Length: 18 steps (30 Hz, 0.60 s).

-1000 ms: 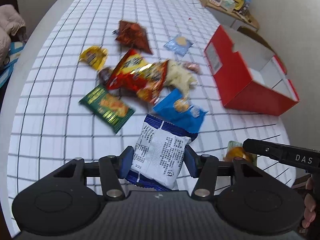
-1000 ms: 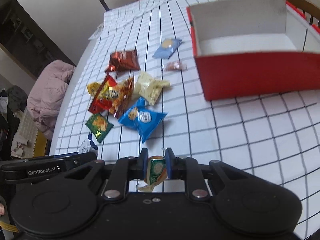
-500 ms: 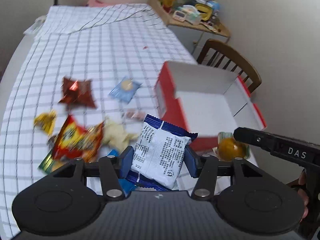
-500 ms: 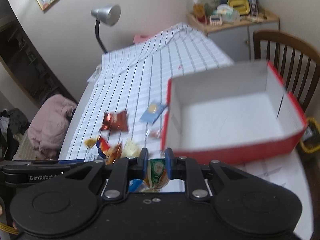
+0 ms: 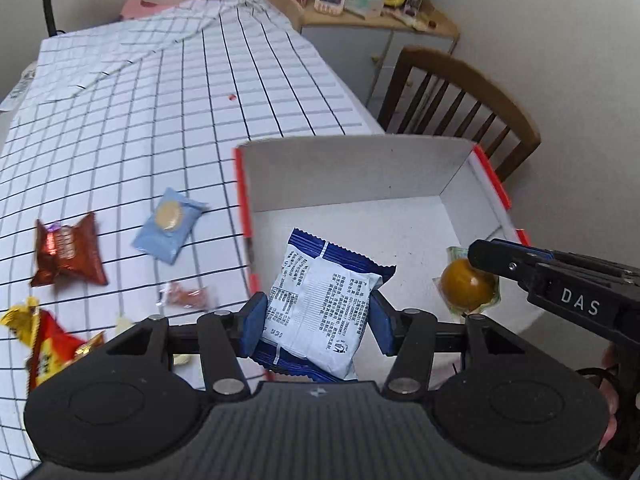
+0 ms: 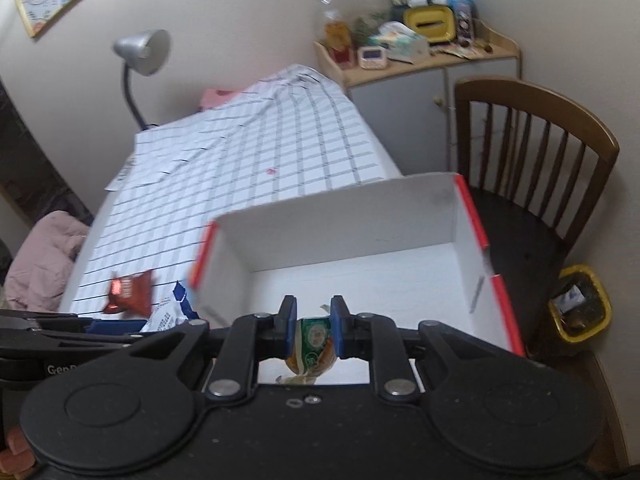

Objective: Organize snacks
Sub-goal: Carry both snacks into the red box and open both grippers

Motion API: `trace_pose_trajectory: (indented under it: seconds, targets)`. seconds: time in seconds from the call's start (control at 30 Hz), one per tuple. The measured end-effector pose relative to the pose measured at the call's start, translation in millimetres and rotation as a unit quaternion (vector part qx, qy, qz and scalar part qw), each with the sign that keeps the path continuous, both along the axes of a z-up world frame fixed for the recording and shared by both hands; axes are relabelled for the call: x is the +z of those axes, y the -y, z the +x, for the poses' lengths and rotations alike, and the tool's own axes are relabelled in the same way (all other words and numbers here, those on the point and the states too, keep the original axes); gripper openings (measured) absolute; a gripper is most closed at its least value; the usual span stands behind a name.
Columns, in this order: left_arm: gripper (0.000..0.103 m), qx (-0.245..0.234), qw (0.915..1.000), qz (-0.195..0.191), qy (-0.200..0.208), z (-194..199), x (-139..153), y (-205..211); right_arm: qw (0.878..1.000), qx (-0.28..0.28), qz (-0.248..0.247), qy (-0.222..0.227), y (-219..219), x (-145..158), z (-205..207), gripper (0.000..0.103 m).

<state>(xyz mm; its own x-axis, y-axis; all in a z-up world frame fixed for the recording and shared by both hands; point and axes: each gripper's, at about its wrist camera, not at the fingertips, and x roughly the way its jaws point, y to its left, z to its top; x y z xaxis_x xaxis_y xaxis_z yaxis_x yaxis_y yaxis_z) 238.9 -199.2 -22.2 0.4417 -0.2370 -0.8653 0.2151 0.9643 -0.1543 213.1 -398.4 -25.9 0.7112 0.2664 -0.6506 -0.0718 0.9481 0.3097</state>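
My left gripper [image 5: 318, 326] is shut on a white and blue snack packet [image 5: 320, 308], held above the near left part of the red box [image 5: 240, 184] with its white inside. My right gripper [image 6: 313, 330] is shut on a small green and orange wrapped snack [image 6: 312, 342], also seen as the round orange snack [image 5: 466, 286] in the left wrist view, over the box's near right part. The box holds nothing on its floor that I can see. On the checked cloth lie a light blue packet [image 5: 168, 230], a brown packet [image 5: 66, 254], a small pink wrapper [image 5: 186, 295] and a red and yellow bag [image 5: 48, 350].
A wooden chair [image 6: 532, 160] stands behind the box at the table's right edge. A grey cabinet [image 6: 424, 80] with clutter is at the back. A desk lamp [image 6: 140, 60] stands at the far end. A yellow bin [image 6: 580, 300] is on the floor at right.
Both grippers have swung from over the snack pile across to above the red box, each carrying its snack. The pile now lies off to the left.
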Motion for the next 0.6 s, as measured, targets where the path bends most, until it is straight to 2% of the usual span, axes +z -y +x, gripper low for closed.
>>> trace_pose_trajectory:
  seconds: [0.37, 0.6]
  targets:
    - [0.053, -0.002, 0.9979, 0.056, -0.032, 34, -51, 65, 0.999, 0.005, -0.009, -0.048, 37, -53, 41, 0.017]
    - [0.053, -0.003, 0.9947, 0.080, -0.064, 42, -79, 84, 0.997, 0.028, -0.023, -0.063, 43, -69, 45, 0.017]
